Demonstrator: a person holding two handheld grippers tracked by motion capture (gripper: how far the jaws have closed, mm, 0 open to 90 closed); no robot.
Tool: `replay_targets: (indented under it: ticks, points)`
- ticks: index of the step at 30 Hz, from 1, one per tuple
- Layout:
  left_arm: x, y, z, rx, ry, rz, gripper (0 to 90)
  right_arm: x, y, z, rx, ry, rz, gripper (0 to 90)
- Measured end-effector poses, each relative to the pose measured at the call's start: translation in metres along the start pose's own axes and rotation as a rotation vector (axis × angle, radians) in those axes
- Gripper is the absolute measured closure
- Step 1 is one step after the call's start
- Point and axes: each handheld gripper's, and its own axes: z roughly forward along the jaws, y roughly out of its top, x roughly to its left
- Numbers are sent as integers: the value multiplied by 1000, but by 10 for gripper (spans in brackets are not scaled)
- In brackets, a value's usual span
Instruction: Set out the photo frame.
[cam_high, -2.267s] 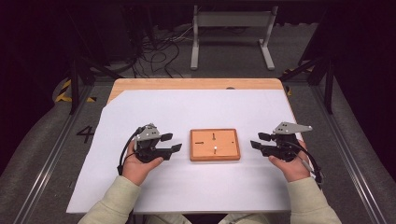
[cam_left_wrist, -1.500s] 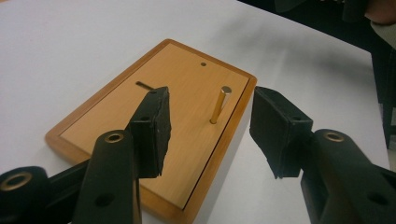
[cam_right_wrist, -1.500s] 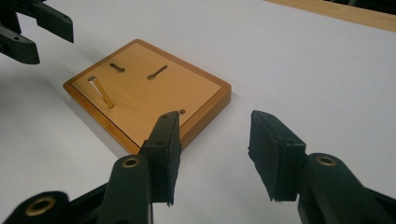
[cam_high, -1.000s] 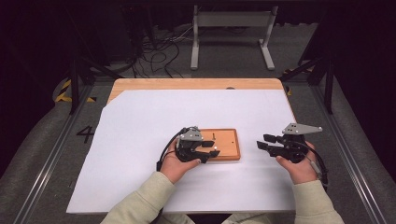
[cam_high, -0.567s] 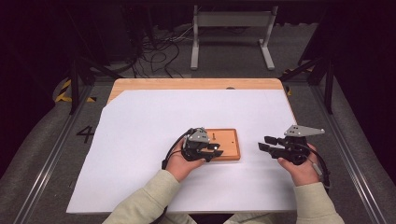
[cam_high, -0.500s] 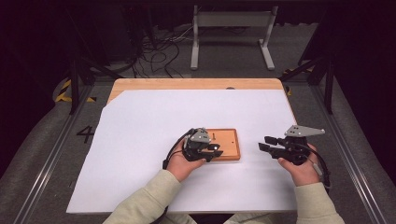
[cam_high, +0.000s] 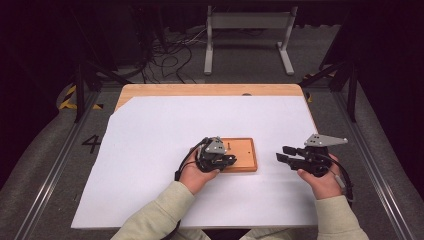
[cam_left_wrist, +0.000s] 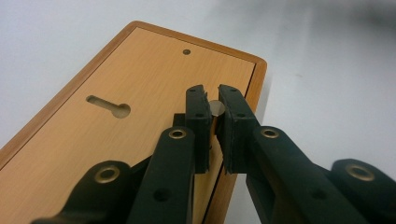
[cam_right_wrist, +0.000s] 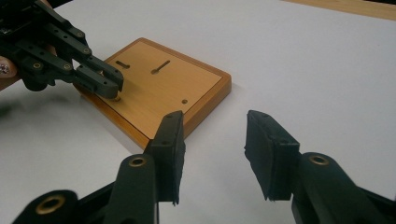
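Left tool (cam_high: 226, 161) is over the near-left part of the flat rectangular wooden board with a darker raised rim (cam_high: 246, 153), jaws nearly closed. In the left gripper view (cam_left_wrist: 212, 112) the two black pads (cam_left_wrist: 196, 114) sit on either side of a small round metal peg (cam_left_wrist: 215, 108) standing up from the board (cam_left_wrist: 140, 84) near its edge; narrow gap, pads at or just touching the peg, so it reads as pinching it. The right gripper view shows the same: left tool tips (cam_right_wrist: 109, 86) down on a small peg (cam_right_wrist: 116, 98) at the board's (cam_right_wrist: 187, 93) corner.

Board lies flat on the white-covered counter (cam_high: 165, 130), roughly centre, nearer the person's side. Its top has keyhole-shaped slots (cam_left_wrist: 109, 105) and a small round hole (cam_left_wrist: 187, 52).

Right tool (cam_high: 281, 154) is well right of the board, held above the counter, apart from everything. Jaws wide open, nothing between them; the right gripper view (cam_right_wrist: 212, 154) shows bare white surface in the gap. It points left toward the board. Grey three-cornered plate (cam_high: 325, 140) on top.

Left hand (cam_high: 197, 172) and right hand (cam_high: 322, 182) each wrap their tool's body, pale sleeves (cam_high: 155, 215) coming in from the near edge.
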Motion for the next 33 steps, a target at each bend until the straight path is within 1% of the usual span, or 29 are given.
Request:
replay_targets:
  ticks: [3,4,6,7,8,11,16,17,19,20,21,23,25,28,29,33]
  points:
    - [-1,0,0,3,10,10,834,0,0,0,1,2,0,574]
    - [-3,1,0,6,18,26,834,0,0,1,1,3,1,574]
    - [-7,1,0,19,49,68,835,1,0,1,3,4,4,574]
    - [-9,1,0,21,64,80,835,0,0,1,1,3,2,574]
    - [-9,1,0,21,64,80,835,0,0,1,1,3,1,574]
    - [-11,1,0,20,83,101,836,0,0,1,3,4,3,574]
    - [-20,-2,0,12,128,156,836,0,0,1,-1,2,-3,574]
    - [-22,-3,-1,8,133,161,836,0,1,1,-2,3,-4,574]
    - [-25,-4,-1,9,149,193,836,1,2,1,-4,3,-9,574]
    - [-28,-4,-2,18,144,184,836,1,2,1,-5,4,-9,574]
    - [-27,-4,-2,13,154,212,836,2,2,1,-5,3,-8,574]
    - [-30,-6,-2,8,163,219,836,2,3,2,-3,7,-15,574]
    - [-33,-6,-3,15,171,241,835,3,4,3,0,4,-16,574]
    - [-35,-8,-4,3,162,233,835,3,6,5,-2,8,-23,574]
    - [-37,-9,-4,2,169,236,835,3,7,5,0,9,-24,574]
    - [-47,-11,-4,12,225,276,835,5,10,9,0,16,-30,574]
